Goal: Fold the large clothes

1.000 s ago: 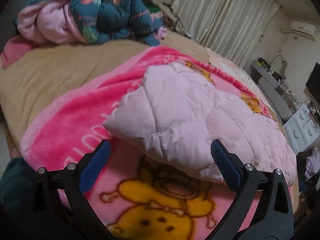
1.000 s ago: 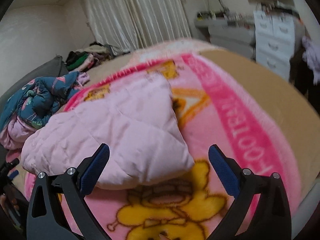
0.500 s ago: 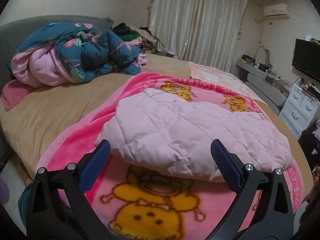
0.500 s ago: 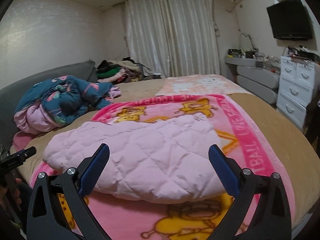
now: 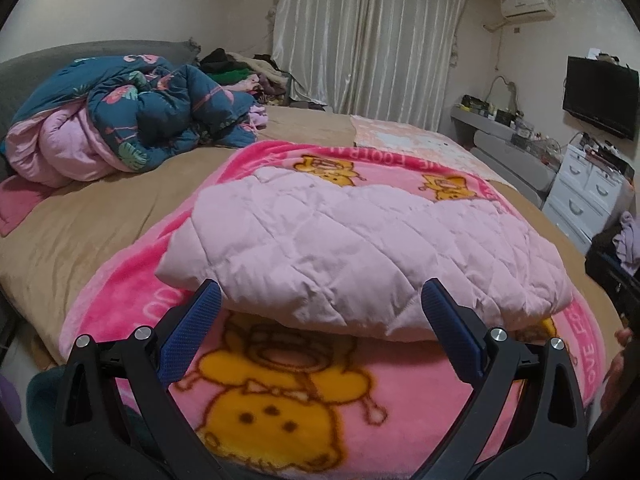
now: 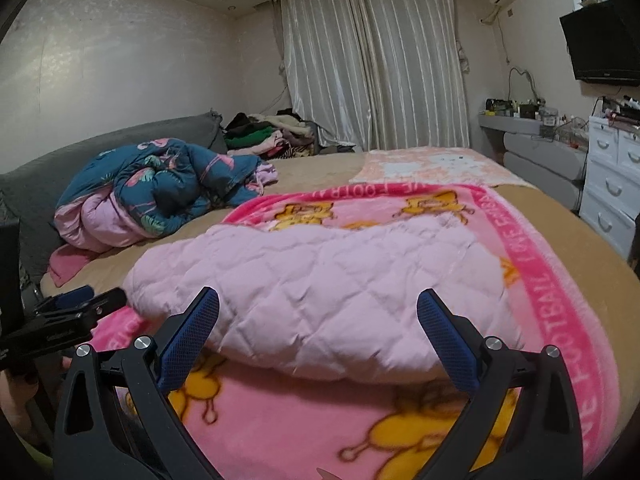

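The pink quilted jacket [image 5: 352, 256] lies folded near the bed's [image 5: 80, 216] near edge: puffy, light, soft, likely slippery; grip its hem corners; both hand-held grippers [image 5: 320, 328] [image 6: 318, 330] spread, empty

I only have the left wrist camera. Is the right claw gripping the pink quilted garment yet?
Observer: No. The right claw is open in front of the near edge of the pink quilted garment, with nothing between its fingers.
Operator: Where is my left claw from that side?
Observer: The left claw is just off the garment's left corner, apart from it, above the pink blanket.
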{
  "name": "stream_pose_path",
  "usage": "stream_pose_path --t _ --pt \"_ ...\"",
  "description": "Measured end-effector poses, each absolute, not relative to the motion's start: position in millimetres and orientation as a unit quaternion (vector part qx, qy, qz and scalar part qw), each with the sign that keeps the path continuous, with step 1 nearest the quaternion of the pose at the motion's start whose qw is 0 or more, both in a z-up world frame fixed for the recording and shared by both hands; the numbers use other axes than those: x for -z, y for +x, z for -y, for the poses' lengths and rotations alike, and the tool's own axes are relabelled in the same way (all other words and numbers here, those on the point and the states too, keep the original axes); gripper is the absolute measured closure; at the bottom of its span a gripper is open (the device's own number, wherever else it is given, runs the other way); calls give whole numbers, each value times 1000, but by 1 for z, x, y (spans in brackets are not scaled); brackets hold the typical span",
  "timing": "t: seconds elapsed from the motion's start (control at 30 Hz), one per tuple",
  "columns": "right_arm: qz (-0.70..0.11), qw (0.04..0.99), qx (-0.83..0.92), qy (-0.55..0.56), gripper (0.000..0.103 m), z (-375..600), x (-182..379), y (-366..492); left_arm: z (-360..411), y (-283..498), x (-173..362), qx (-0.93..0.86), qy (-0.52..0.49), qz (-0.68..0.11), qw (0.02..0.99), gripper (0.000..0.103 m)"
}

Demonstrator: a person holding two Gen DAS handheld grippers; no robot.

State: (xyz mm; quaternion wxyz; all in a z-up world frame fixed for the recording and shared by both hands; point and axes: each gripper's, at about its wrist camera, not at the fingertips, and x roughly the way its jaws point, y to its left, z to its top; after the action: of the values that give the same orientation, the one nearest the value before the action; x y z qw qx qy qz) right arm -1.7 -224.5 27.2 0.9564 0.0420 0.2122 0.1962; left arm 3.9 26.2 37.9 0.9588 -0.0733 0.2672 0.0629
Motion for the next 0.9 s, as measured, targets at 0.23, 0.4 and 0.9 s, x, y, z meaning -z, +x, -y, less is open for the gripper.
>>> stream_pose_path --t 0.23,0.4,0.9 --pt "-234 950 -208 14 4 201 1 -15 -21 2 -24 -49 -71 -272 958 9" --pt "-252 944 -214 9 4 192 11 -13 -17 5 -17 -49 -68 -283 955 9" --pt "-254 945 -204 16 4 195 14 -9 -20 2 -15 -48 -70 -286 955 9"
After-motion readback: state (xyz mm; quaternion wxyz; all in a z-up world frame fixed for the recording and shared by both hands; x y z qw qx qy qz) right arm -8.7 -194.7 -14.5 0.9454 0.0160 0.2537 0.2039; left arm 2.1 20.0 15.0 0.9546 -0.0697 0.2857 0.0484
